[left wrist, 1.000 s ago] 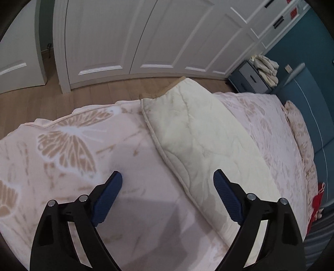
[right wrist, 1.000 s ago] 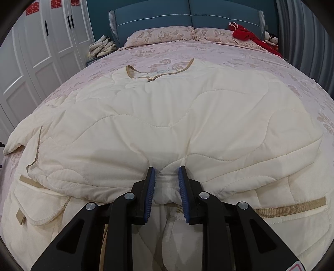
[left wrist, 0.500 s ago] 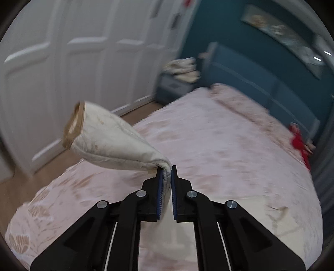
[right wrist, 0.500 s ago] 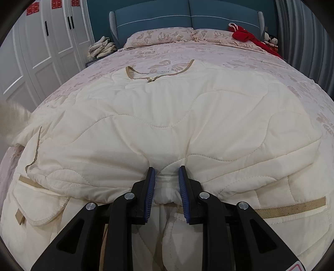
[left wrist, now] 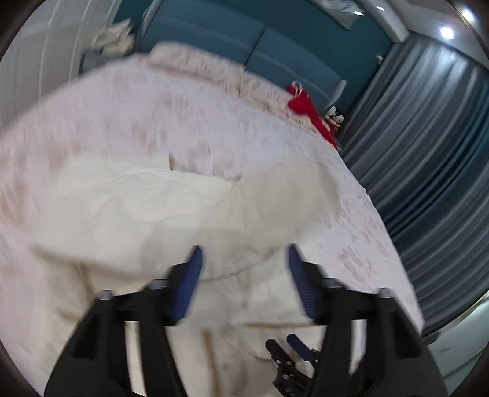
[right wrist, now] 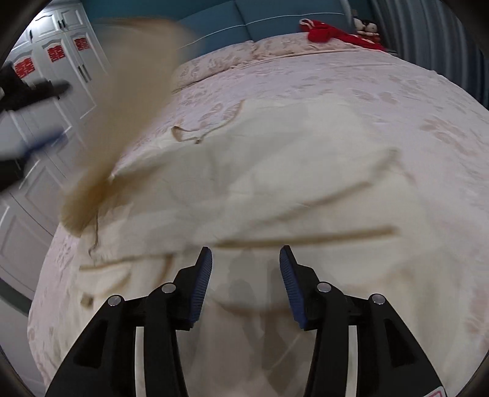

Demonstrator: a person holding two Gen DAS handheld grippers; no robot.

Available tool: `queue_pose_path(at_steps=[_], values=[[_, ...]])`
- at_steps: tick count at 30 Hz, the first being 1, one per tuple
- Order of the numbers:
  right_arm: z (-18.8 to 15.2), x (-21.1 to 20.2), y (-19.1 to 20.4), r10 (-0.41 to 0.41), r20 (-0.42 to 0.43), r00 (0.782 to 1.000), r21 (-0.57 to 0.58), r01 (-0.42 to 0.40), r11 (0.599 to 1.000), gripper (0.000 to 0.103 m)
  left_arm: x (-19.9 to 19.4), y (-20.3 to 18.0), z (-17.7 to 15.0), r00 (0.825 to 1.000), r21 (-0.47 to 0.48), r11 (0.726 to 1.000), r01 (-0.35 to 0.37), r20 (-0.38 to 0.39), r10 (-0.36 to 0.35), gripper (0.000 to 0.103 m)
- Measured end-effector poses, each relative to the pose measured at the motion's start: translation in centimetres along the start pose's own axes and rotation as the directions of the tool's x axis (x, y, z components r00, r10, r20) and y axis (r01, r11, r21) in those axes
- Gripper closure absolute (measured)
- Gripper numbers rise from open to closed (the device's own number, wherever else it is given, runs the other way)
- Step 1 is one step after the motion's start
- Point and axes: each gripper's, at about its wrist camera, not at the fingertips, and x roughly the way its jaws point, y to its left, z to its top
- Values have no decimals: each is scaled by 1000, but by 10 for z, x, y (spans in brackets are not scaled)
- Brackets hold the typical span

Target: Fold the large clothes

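A large cream quilted coat (right wrist: 275, 195) with tan trim lies spread on the pink bed (right wrist: 397, 91). It also shows in the left wrist view (left wrist: 152, 207), blurred. One sleeve (right wrist: 128, 100) is in the air at the left, a blurred streak over the coat. My left gripper (left wrist: 243, 278) is open and empty above the coat; it also shows in the right wrist view (right wrist: 36, 116) at the far left. My right gripper (right wrist: 246, 284) is open and empty just above the coat's lower part; it also shows in the left wrist view (left wrist: 293, 360) at the bottom.
A teal headboard (right wrist: 275, 21) and pink pillows (right wrist: 238, 58) stand at the far end. A red cloth (right wrist: 333, 33) lies near the pillows. White wardrobe doors (right wrist: 45, 91) are at the left, grey curtains (left wrist: 428, 152) at the right.
My left gripper swung the sleeve over towards the coat and let it go; its jaws are now open. My right gripper released the coat's hem fold and opened. Both views are motion-blurred.
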Motion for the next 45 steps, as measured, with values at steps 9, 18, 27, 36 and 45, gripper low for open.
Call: queue_pose_path(at_steps=[9,18,27,36,45], values=[[39,-12,-40,64,42,997,151,-70,986,46,-20,124,-25,995,-401,915,-40,65,72,34],[77,48,-42,72,-14,997,247,-66,967,45,-9,266,-24,992,-717,695,-52,46,122,47],[114,27,-27,193,72,979,232,-205,951,98,-21,275,-14,990,-744,668,1,94,104,91],[81,34,-27,7,-21,1000,11,-7,1000,99,-8,234,-27,954,-540,805,-245,15,301,94],[56,66,-33,-27,-107,994,35,30,999,98,10,217,-39,901,-389,823,-413,-40,433,91]])
